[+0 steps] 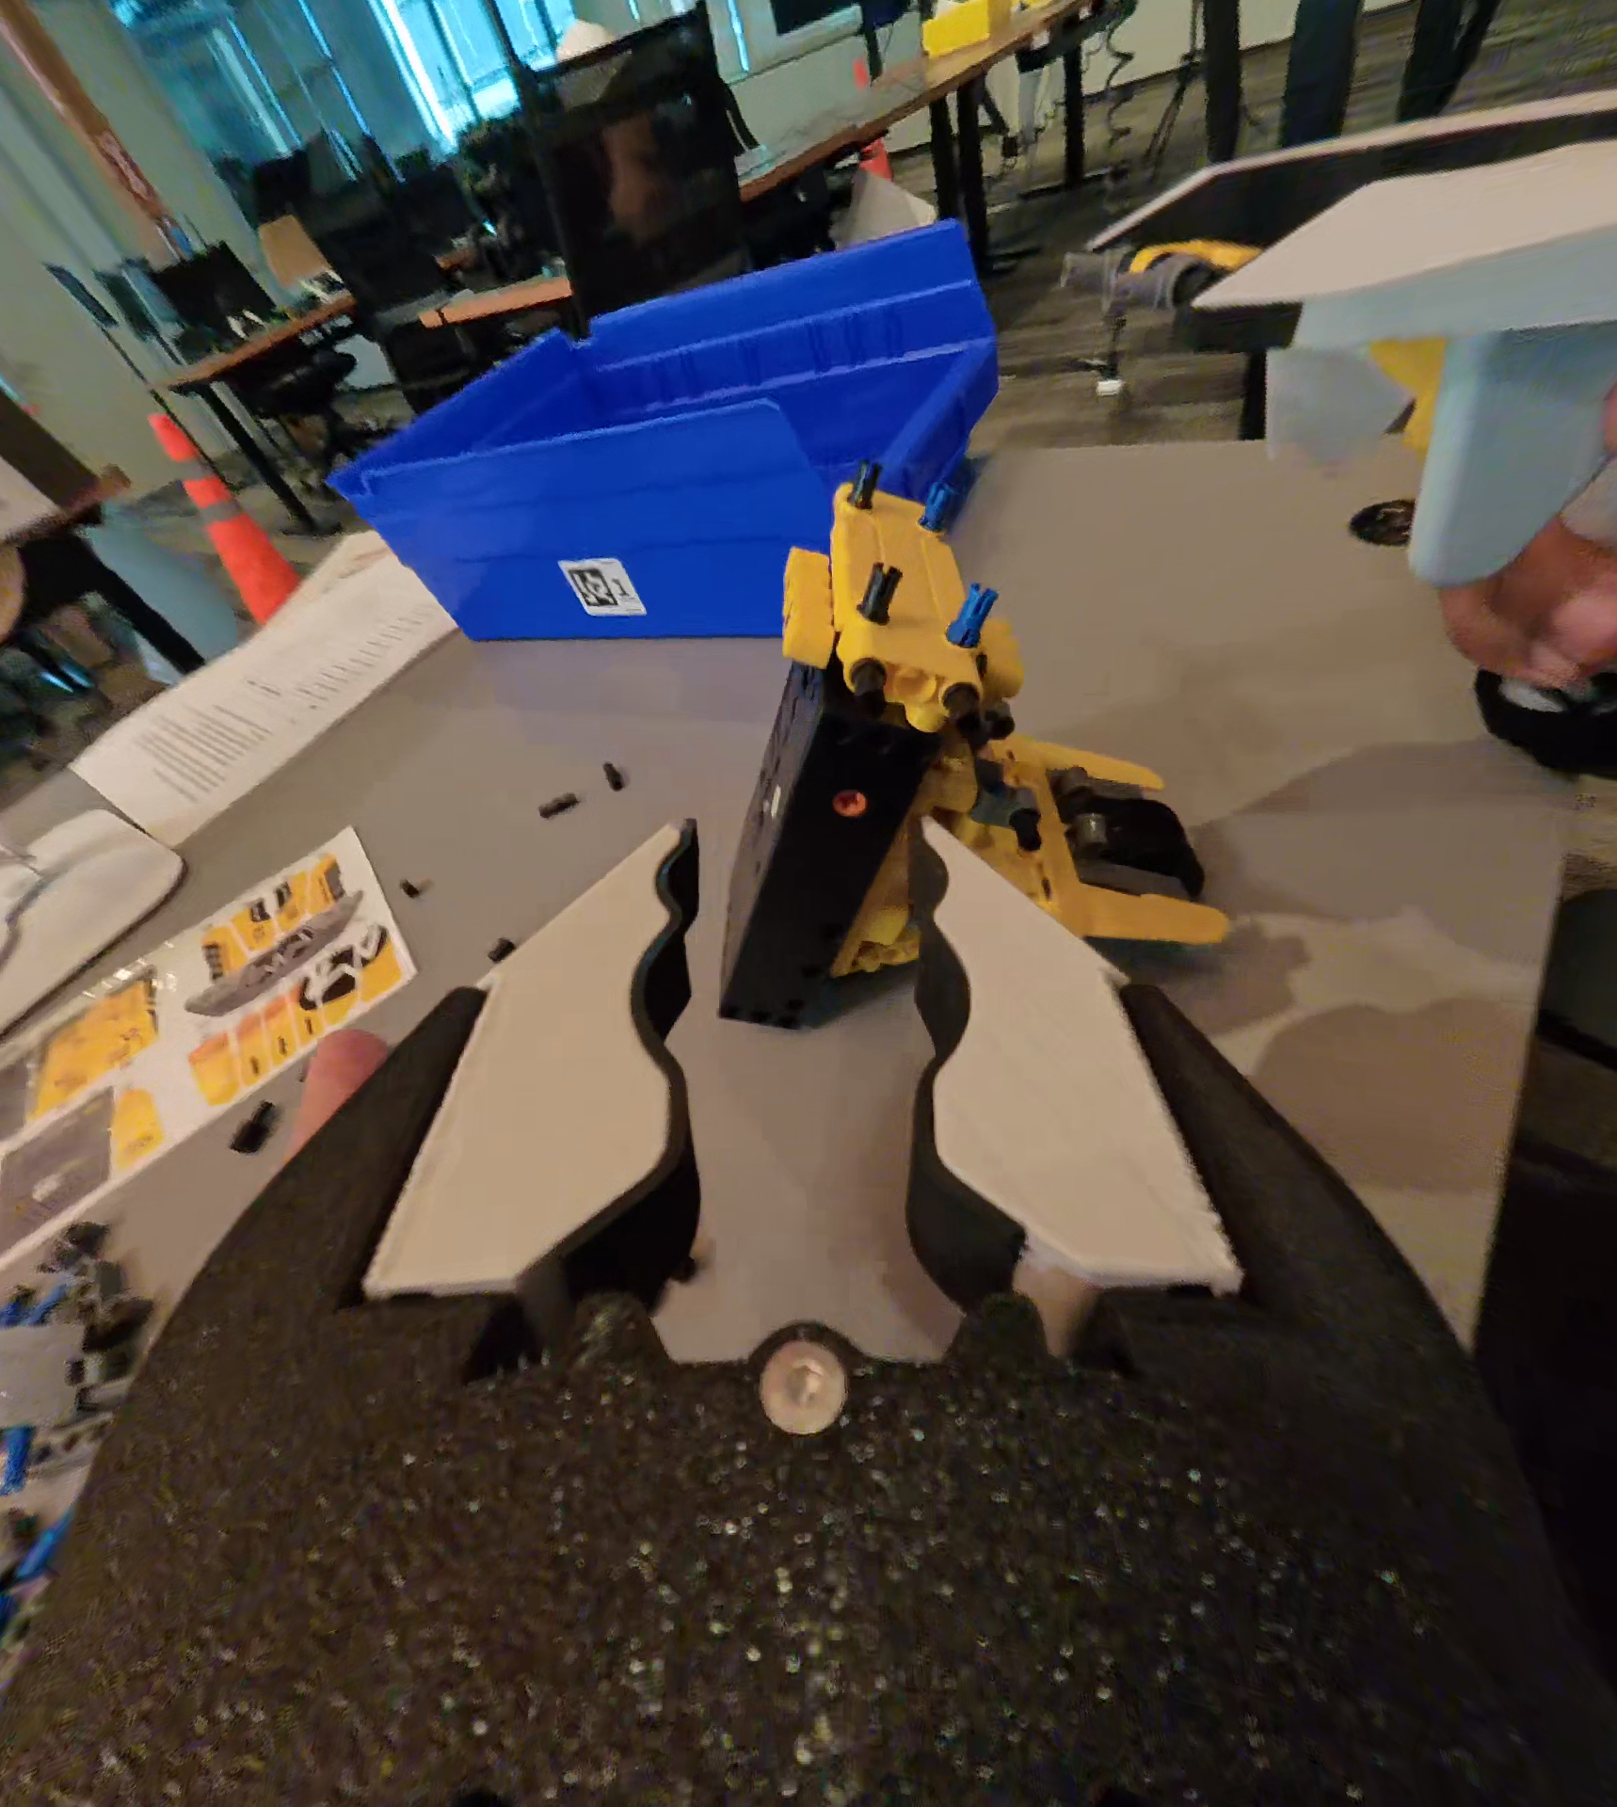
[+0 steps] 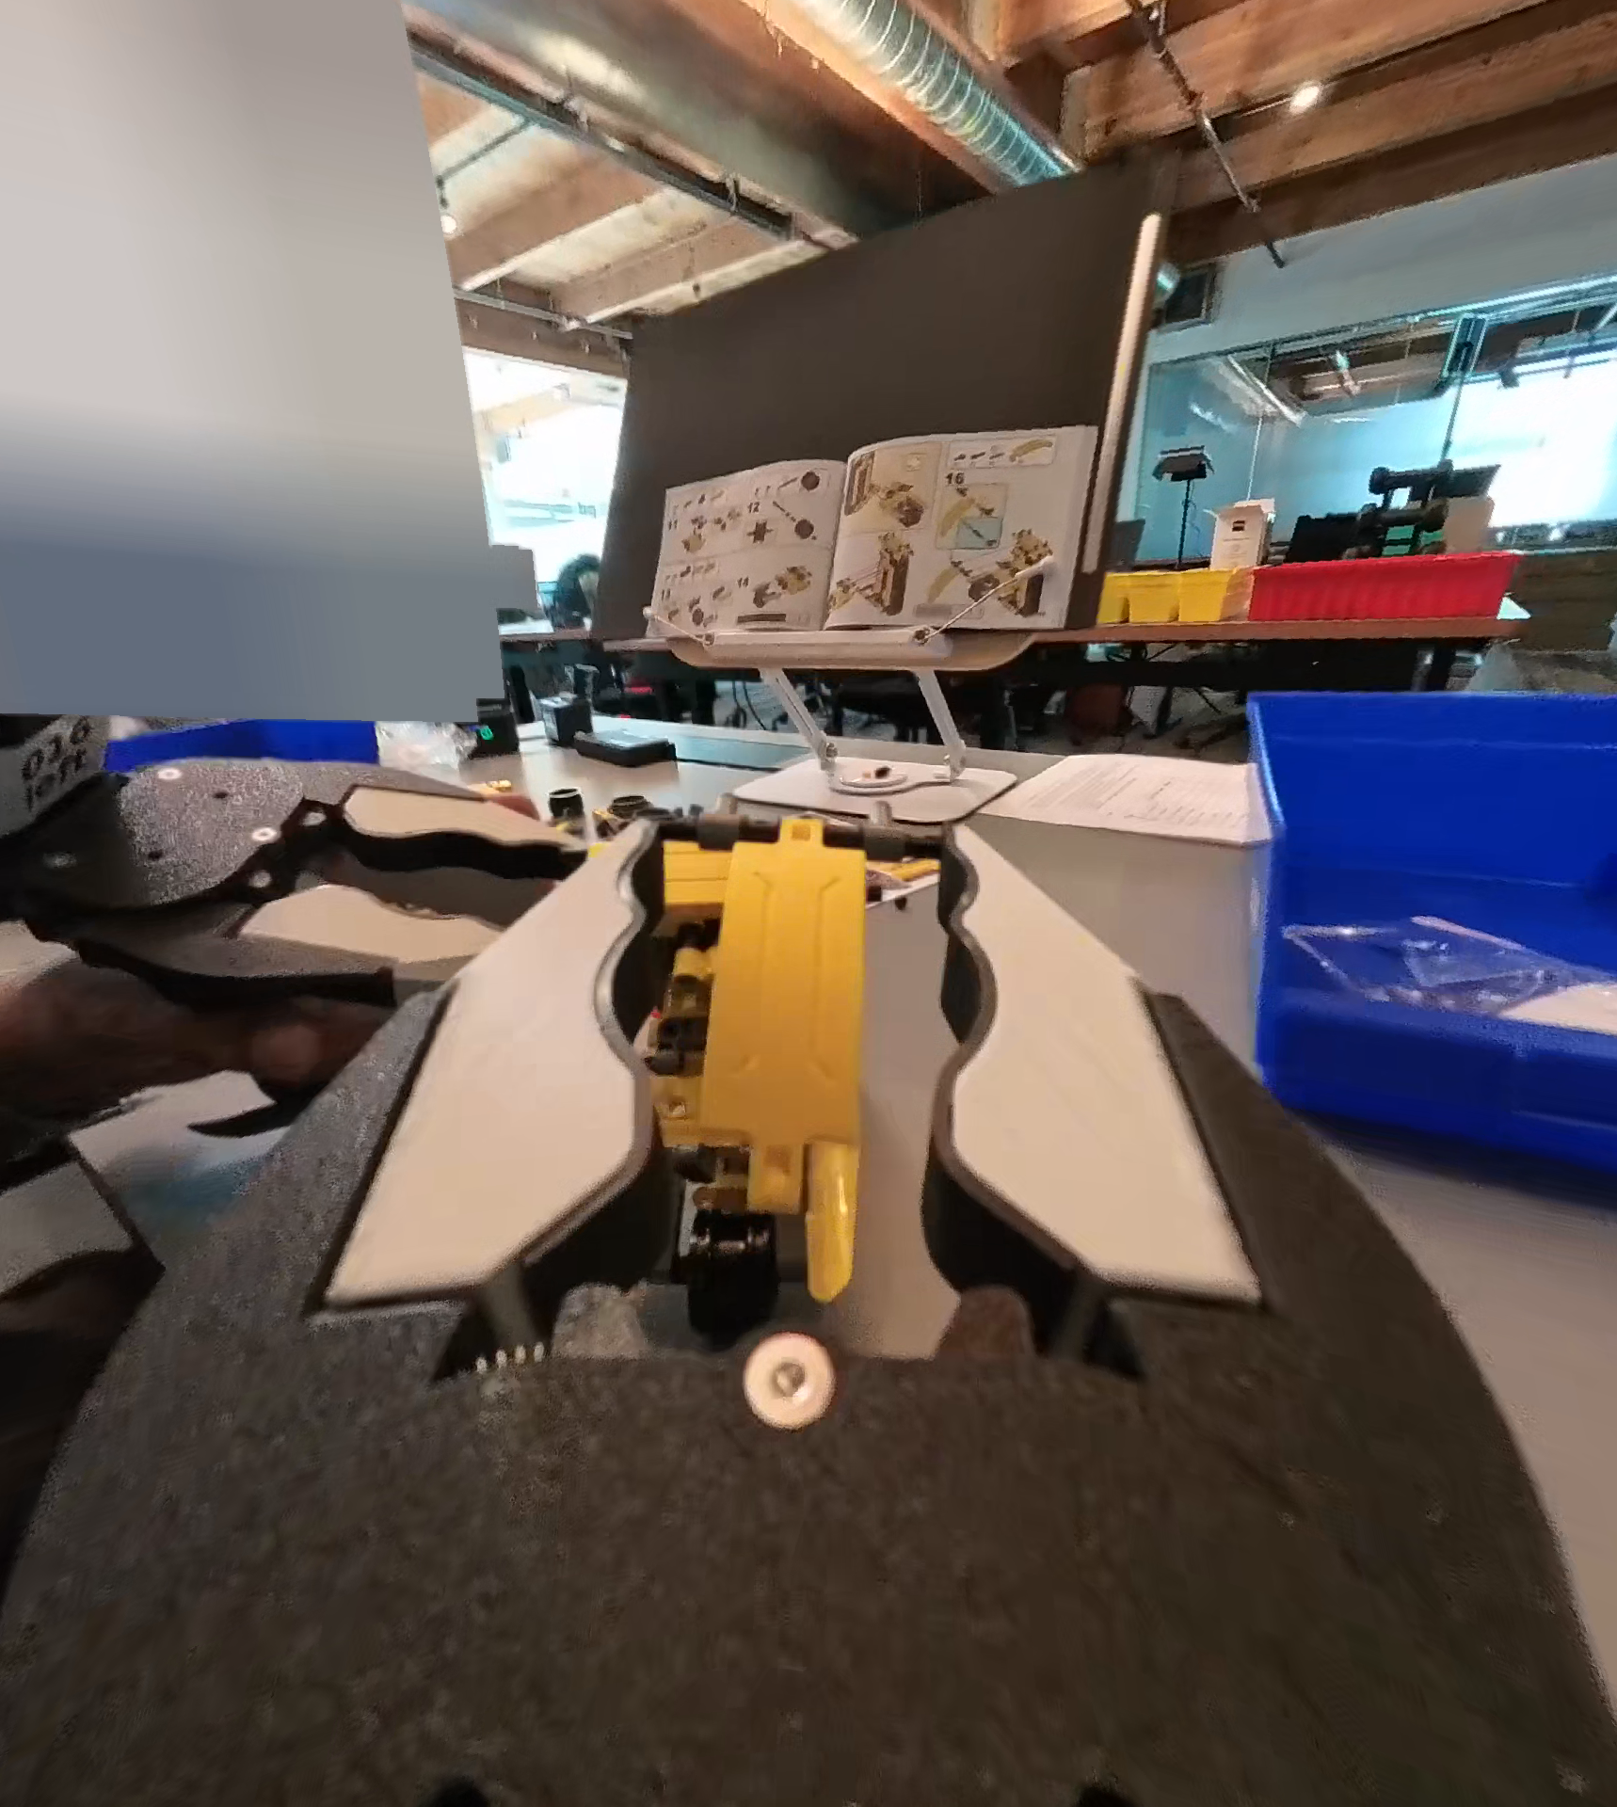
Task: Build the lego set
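At the left lie a sticker sheet (image 1: pixel 198 988) and loose black pins (image 1: pixel 558 806) on the grey table (image 1: pixel 1274 626); the part-built yellow and black model (image 1: pixel 893 772) stands mid-table before the blue bin (image 1: pixel 687 489), so building looks unfinished. The left gripper (image 1: pixel 809 851) hangs spread and empty just short of the model. The right gripper (image 2: pixel 800 841) has the model between its parted fingers; whether they pinch it I cannot tell.

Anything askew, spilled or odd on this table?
Yes. The yellow-and-black brick model stands tipped on end, leaning, not flat. Small black pins lie scattered loose on the grey table beside it.
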{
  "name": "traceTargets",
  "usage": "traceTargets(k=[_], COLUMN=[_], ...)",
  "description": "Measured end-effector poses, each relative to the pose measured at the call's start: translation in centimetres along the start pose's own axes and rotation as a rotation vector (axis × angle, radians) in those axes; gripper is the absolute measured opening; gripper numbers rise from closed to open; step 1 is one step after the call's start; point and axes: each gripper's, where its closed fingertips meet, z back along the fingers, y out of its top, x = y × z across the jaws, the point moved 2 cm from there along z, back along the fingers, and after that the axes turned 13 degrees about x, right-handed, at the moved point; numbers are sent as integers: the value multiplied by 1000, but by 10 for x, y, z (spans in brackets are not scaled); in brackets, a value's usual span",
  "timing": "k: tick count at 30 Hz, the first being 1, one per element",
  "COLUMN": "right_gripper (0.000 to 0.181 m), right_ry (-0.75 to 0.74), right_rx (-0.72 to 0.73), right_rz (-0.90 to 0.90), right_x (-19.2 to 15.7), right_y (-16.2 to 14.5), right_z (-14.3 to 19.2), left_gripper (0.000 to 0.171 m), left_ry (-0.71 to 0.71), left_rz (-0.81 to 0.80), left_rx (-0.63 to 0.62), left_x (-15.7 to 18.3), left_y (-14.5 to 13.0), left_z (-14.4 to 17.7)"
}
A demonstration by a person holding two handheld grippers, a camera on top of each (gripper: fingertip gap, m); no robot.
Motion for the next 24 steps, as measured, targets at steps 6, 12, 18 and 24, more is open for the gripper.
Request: traceTargets(k=[6,12,18,24], right_gripper=[55,55,55,55], right_ry=[-15,-13,-5,8], right_rx=[44,65,67,62], right_rz=[-22,-16,-29,-77], right_x=[3,4,3,-2], right_y=[-1,5,5,3], right_z=[9,18,20,16], left_gripper=[46,48,46,27], left_ry=[-54,-20,-31,-14], left_rz=[-71,-96,-106,-61], left_rx=[53,103,135,126], left_x=[15,9,5,1], left_y=[6,8,10,10], left_z=[-12,-19,-24,-27])
